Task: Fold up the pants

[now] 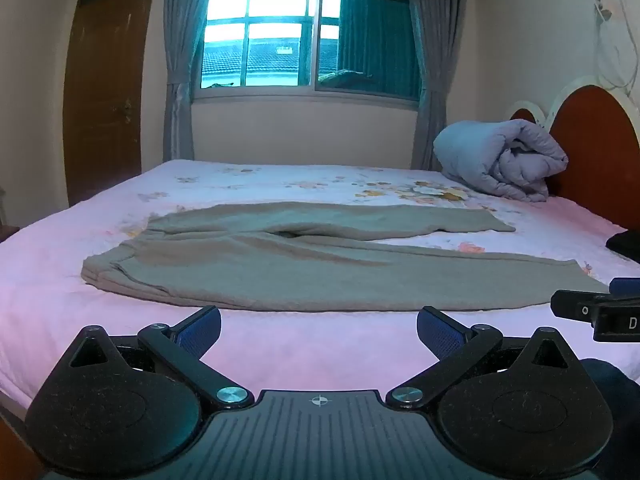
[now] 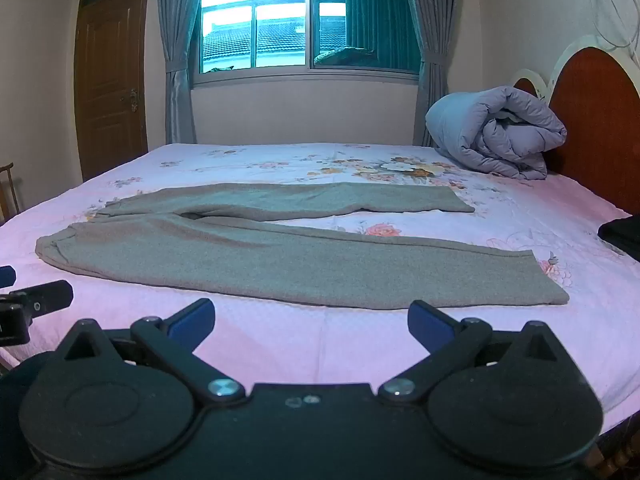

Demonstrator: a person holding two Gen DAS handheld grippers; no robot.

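Observation:
Grey-beige pants [image 1: 304, 264] lie flat on the pink floral bed sheet [image 1: 320, 344], waistband to the left, both legs spread apart toward the right. They also show in the right wrist view [image 2: 280, 256]. My left gripper [image 1: 319, 330] is open and empty, just short of the near edge of the near leg. My right gripper [image 2: 311, 322] is open and empty, in front of the near leg's lower part. The right gripper's tip shows at the left view's right edge [image 1: 600, 312]; the left gripper's tip shows at the right view's left edge [image 2: 32, 300].
A rolled lilac duvet [image 2: 496, 132] lies at the back right by the red headboard [image 2: 596, 120]. A dark item [image 2: 620, 232] sits at the bed's right edge. A window with curtains [image 2: 296, 20] and a brown door [image 2: 110, 80] stand behind the bed.

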